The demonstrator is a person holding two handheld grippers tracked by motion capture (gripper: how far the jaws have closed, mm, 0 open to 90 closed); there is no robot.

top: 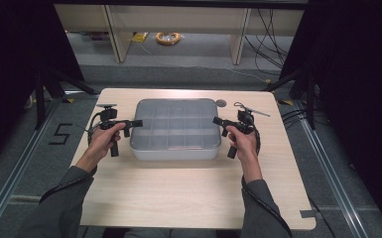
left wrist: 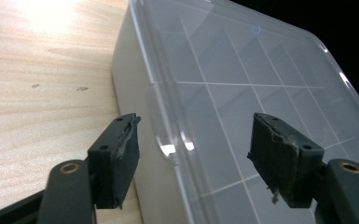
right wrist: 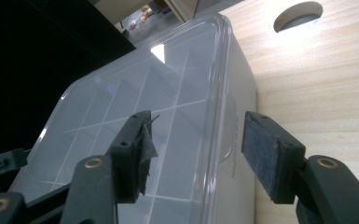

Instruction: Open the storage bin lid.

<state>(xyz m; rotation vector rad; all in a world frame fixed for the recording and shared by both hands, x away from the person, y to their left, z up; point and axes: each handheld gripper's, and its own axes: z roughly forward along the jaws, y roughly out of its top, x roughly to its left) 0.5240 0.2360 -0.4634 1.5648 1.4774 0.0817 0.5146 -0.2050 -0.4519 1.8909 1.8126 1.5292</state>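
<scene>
A clear plastic box [top: 176,129] with a shut lid and a grid of compartments lies in the middle of the wooden table [top: 178,198]. My left gripper [top: 136,123] is at the box's left edge. In the left gripper view its jaws [left wrist: 193,154] straddle the rim of the box [left wrist: 242,84], one pad beside the wall and one over the lid, with gaps on both sides. My right gripper [top: 217,120] is at the right edge. Its jaws [right wrist: 198,149] straddle the lid's rim and a small tab on the box [right wrist: 168,102] without pressing.
A round cable hole [top: 221,103] is cut in the table just behind the box's right corner, also seen as the hole [right wrist: 298,14] in the right gripper view. Bare tabletop lies in front of the box. Beyond the far edge are floor, cables and desk legs.
</scene>
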